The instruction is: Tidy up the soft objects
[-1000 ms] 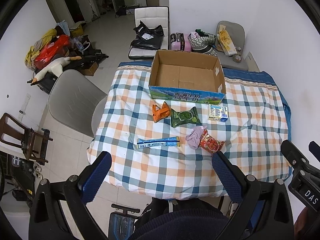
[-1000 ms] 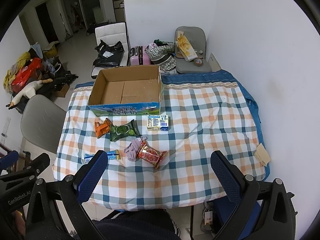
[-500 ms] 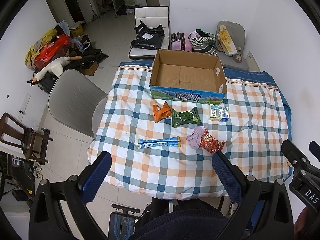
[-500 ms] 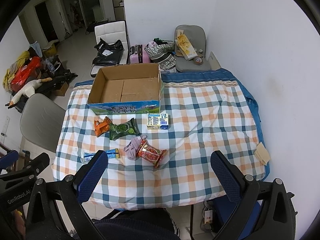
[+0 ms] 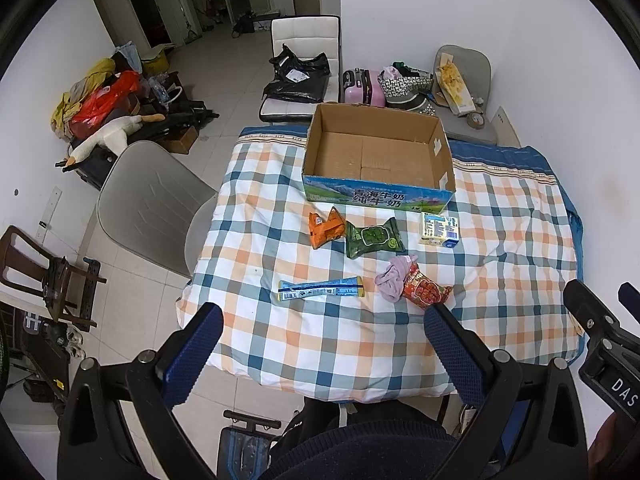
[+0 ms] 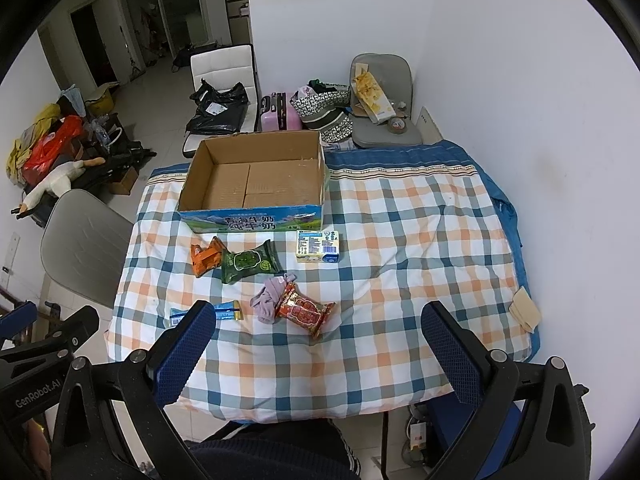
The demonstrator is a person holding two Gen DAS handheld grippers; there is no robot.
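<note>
An open cardboard box [image 5: 378, 156] [image 6: 256, 178] stands empty at the far side of the checked table [image 5: 520, 232] [image 6: 420, 248]. In front of it lie an orange packet [image 5: 325, 227] [image 6: 205, 255], a green packet [image 5: 372, 237] [image 6: 248, 264], a small white carton [image 5: 439, 229] [image 6: 318, 245], a purple cloth [image 5: 394, 282] [image 6: 270, 298], a red packet [image 5: 425, 290] [image 6: 303, 310] and a long blue packet [image 5: 320, 289] [image 6: 228, 312]. My left gripper [image 5: 322, 346] and right gripper [image 6: 316, 344] are both open and empty, held above the table's near edge.
A grey chair [image 5: 152, 204] [image 6: 80, 248] stands at the table's left side. A white chair with a black bag [image 5: 298, 76] and a pink suitcase [image 5: 362, 86] stand behind the table. The wall [image 6: 520, 120] runs along the right. A beige cloth [image 6: 524, 308] lies at the right edge.
Both views have shifted very slightly; the objects on the table have not moved and both grippers stay open.
</note>
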